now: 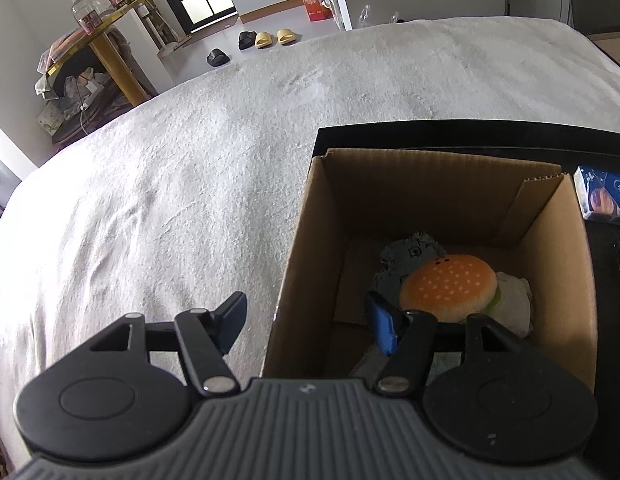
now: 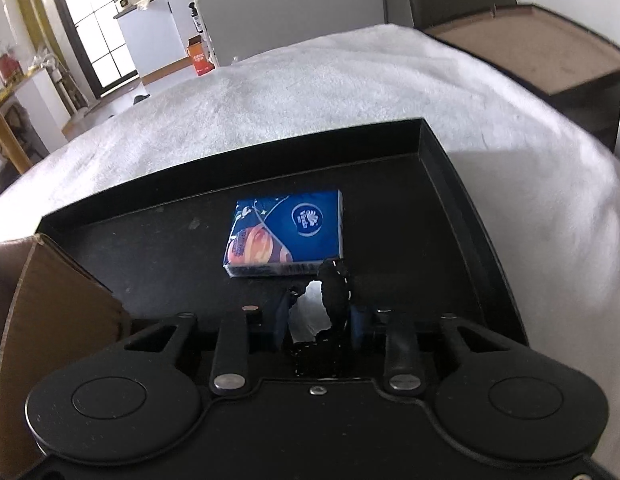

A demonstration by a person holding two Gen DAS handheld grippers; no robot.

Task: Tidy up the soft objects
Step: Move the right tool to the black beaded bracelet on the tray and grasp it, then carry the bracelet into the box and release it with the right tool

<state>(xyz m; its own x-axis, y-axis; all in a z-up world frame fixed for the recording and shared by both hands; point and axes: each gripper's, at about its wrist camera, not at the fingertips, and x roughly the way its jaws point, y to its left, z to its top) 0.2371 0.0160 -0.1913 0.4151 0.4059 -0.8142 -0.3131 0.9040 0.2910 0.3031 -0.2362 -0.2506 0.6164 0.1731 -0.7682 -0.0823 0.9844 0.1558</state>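
Straddling the near-left wall of the cardboard box [image 1: 430, 208], the left hand-held gripper [image 1: 306, 316] is held with its jaws wide apart and nothing between them, one finger outside the box and one inside. A burger-shaped soft toy [image 1: 448, 286] is seen lying on the box floor, over a grey cloth [image 1: 406, 254] and beside a white soft object [image 1: 514, 300]. The right hand-held gripper [image 2: 320, 312] is closed narrowly on a black-and-white fabric piece [image 2: 334, 292] above the black tray [image 2: 442, 168], just beside the blue tissue pack [image 2: 286, 232] lying there.
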